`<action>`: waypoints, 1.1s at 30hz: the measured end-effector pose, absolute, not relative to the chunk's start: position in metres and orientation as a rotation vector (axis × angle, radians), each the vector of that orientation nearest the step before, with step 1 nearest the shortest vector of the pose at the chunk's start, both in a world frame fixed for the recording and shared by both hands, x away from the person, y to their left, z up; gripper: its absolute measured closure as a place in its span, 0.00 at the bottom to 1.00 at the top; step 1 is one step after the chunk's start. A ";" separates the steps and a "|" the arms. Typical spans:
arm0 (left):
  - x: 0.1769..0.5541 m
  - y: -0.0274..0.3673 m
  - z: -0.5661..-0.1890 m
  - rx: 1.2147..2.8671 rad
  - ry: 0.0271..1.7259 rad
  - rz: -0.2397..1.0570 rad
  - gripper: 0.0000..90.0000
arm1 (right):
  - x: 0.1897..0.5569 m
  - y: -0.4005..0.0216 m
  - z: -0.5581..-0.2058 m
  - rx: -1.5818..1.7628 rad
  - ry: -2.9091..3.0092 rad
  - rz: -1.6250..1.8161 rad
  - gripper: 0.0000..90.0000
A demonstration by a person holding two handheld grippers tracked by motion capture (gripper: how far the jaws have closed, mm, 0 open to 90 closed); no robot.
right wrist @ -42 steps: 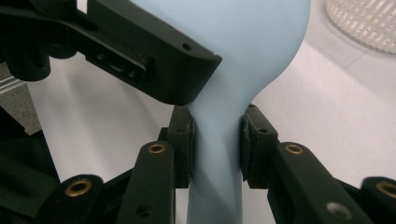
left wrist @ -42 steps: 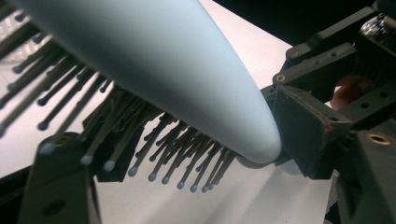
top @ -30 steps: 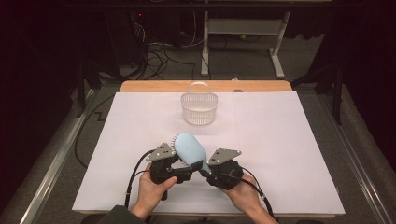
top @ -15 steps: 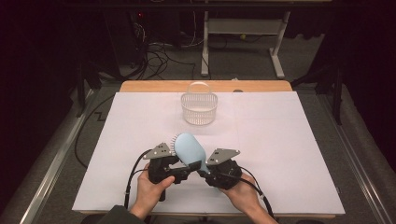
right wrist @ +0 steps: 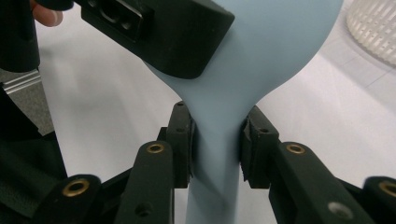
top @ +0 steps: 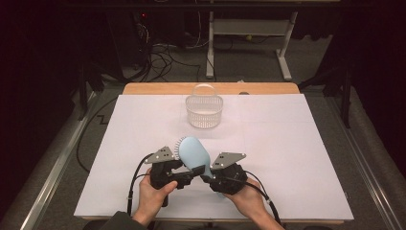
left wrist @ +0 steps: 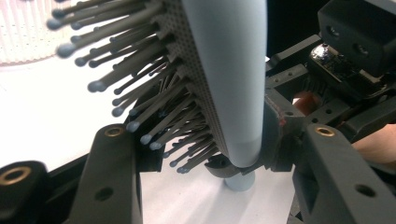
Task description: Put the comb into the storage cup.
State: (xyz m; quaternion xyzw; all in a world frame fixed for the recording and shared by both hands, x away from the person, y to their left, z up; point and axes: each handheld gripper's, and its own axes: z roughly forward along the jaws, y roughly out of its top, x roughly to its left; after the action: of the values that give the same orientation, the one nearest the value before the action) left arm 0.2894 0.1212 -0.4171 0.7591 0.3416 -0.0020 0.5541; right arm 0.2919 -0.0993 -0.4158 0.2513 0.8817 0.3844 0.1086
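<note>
Tongs, high view: left gripper (top: 187,176) and right gripper (top: 209,176) meet at the near table (top: 297,163) edge, both on the pale blue hairbrush (top: 194,154), held above the white sheet with its head angled toward the white basket (top: 204,111) well beyond. Left gripper view: jaws have just been closing and now clamp the brush head across bristles (left wrist: 154,107) and smooth back. Right gripper view: pads squeeze the brush neck (right wrist: 215,135) from both sides; risk judged: the left grip on springy bristles may slip, or opposing pulls may twist the brush loose.
</note>
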 end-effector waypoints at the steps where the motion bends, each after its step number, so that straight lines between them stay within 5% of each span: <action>1: 0.289 0.122 -0.417 1.794 0.806 -0.009 0.58 | 0.292 -0.099 -0.416 0.739 2.596 1.136 0.77; 14: 0.289 0.125 -0.414 1.769 0.797 0.007 0.59 | 0.292 -0.099 -0.417 0.742 2.608 1.135 0.74; 33: 0.291 0.137 -0.409 1.733 0.812 0.045 0.60 | 0.297 -0.107 -0.415 0.805 2.596 1.229 0.55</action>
State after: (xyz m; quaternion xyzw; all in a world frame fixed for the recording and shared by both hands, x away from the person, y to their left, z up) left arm 0.2905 0.1365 -0.4090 0.7402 0.3469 0.0193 0.5757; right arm 0.2969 -0.1073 -0.4150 0.2691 0.8675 0.4106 0.0794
